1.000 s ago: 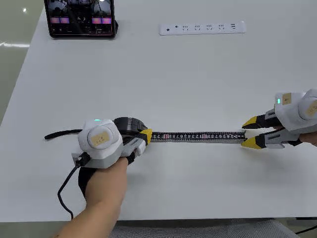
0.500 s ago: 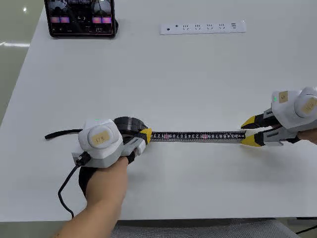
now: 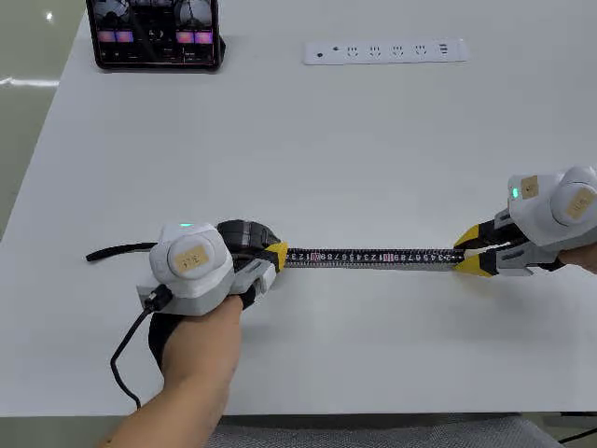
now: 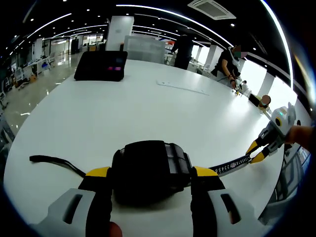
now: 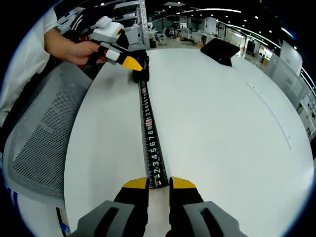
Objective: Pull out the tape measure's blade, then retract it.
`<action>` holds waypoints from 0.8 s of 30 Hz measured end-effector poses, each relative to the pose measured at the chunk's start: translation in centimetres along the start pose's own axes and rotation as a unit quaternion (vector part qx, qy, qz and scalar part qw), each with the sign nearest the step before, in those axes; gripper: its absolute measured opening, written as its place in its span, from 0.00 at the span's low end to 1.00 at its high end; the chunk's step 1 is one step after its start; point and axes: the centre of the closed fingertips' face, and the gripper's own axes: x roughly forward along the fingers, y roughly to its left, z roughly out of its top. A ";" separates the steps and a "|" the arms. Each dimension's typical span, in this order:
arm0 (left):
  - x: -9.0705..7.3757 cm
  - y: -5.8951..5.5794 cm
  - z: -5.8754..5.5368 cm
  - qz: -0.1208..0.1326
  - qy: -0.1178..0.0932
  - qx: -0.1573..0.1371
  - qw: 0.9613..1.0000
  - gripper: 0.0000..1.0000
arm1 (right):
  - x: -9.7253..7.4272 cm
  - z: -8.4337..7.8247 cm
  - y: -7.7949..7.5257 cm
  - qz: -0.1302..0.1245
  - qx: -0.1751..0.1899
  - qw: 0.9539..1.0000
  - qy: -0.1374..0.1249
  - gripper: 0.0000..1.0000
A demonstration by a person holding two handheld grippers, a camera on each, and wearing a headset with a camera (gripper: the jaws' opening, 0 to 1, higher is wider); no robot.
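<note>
Two grippers, one tape measure, pulled out across a white table.

We count one tape measure case (image 3: 244,234), black, lying near the table's (image 3: 326,140) front edge. The left gripper (image 4: 152,173) has its jaws closed on both sides of the case. One blade (image 3: 373,256) runs from the case flat over the surface to the right gripper (image 5: 159,183). That gripper's yellow-tipped jaws are almost together, and the blade's end sits between them. On the blade we read the numbers 2 to 9, then higher ones. One black strap (image 3: 117,251) trails behind the case. At the far side lie one white power strip (image 3: 383,51) and one tablet (image 3: 154,33) with a lit screen. One grey mesh chair (image 5: 39,133) stands by the table. The room is a large hall with ceiling light strips.
</note>
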 end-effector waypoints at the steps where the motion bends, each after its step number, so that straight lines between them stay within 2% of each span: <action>1: 0.0 0.0 0.0 0.000 0.001 0.000 1.000 0.60 | 0.0 0.0 0.0 0.000 -0.001 1.000 0.001 0.13; 24: 0.0 0.1 0.0 -0.002 -0.001 0.000 1.000 0.60 | 0.3 -0.1 0.0 -0.004 -0.008 1.000 0.016 0.12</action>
